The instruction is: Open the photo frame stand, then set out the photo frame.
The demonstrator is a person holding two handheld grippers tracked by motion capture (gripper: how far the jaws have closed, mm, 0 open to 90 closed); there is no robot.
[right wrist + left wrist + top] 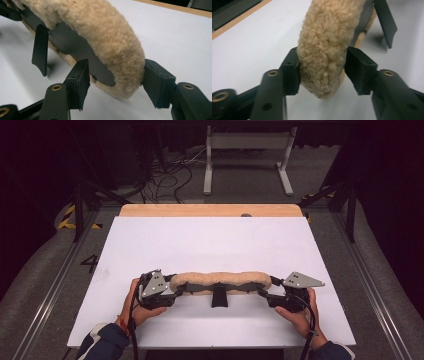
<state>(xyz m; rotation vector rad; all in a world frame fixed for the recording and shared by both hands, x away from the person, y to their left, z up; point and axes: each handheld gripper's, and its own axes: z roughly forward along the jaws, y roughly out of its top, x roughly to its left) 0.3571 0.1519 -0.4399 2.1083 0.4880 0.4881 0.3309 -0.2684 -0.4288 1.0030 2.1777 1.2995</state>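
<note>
Between the left tongs [176,292] and right tongs [266,295], the fleece pad [220,282] lies on the tabletop [210,240]. We have both part-open around its ends, left touching; next, close evenly.

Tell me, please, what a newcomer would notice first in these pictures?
First, the long tan fleece pad, lying crosswise on the near half of the white table, with a black strap tab sticking out from its middle toward the person. Next, the two hand-held tongs: the left tongs straddle the pad's left end, and the right tongs straddle its right end, with a gap showing at one jaw of each.
</note>
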